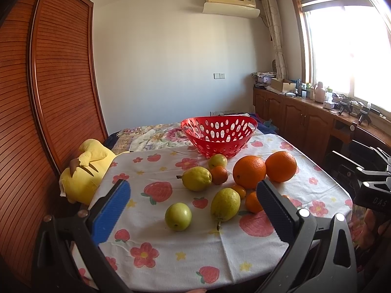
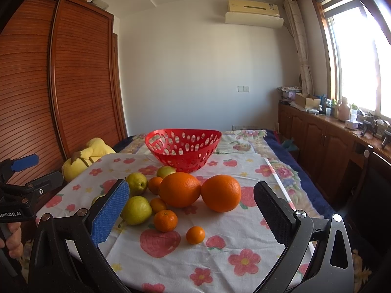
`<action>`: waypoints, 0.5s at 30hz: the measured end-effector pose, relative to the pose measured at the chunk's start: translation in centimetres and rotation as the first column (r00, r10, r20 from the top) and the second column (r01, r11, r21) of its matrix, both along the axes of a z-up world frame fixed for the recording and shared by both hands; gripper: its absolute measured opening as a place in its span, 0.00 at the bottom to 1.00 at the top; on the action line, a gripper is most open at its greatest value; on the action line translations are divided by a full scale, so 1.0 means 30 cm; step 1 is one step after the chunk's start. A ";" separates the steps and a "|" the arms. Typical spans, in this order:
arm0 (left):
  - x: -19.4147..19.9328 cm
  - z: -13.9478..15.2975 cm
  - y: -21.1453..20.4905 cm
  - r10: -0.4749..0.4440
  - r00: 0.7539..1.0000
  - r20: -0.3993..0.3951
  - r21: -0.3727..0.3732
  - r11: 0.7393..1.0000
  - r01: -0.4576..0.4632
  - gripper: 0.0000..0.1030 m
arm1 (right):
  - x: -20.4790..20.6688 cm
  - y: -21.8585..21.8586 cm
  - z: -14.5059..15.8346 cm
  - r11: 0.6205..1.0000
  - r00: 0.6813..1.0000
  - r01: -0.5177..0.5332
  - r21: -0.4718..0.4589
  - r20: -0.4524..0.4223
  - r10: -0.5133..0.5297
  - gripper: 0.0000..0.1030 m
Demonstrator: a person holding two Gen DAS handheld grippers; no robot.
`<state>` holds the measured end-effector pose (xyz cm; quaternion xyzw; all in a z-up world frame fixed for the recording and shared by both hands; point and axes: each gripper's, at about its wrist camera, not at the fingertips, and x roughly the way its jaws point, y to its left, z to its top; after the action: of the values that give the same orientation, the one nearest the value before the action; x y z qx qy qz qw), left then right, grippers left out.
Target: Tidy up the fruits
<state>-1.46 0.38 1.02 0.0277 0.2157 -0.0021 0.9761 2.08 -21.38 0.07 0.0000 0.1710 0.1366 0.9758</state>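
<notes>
We are holding both tongs level and low over the desk (image 1: 171, 251), left tongs (image 1: 193, 210) and right tongs (image 2: 191, 211) spread apart, empty. Fruits (image 2: 179, 189) are lying just ahead, the red basket (image 2: 183, 146) beyond them.

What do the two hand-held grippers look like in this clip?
Both match: black frames with silver bolts, one finger padded in blue ribbed rubber, the other in black. The left hand-held gripper carries white lettering on its body; the right hand-held gripper shows partial white letters too.

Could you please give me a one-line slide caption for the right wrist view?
Open right gripper faces oranges, pears and tangerines on a floral tablecloth, before an empty red basket.
</notes>
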 end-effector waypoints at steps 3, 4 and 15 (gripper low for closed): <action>0.000 -0.002 0.001 -0.001 1.000 0.000 -0.001 1.000 0.001 1.00 | 0.001 -0.003 0.000 1.000 1.000 0.000 0.000 0.000 0.000 1.00; 0.000 -0.005 0.000 -0.001 1.000 -0.001 0.000 1.000 0.001 1.00 | 0.002 -0.003 0.000 1.000 1.000 0.000 0.000 0.000 0.000 1.00; 0.000 -0.014 0.000 -0.002 1.000 -0.008 -0.003 1.000 0.002 1.00 | 0.003 -0.002 -0.002 1.000 1.000 0.001 0.000 -0.005 -0.001 1.00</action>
<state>-1.45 0.37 0.60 0.0265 0.2196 -0.0033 0.9752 2.16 -21.44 0.01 0.0004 0.1735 0.1359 0.9754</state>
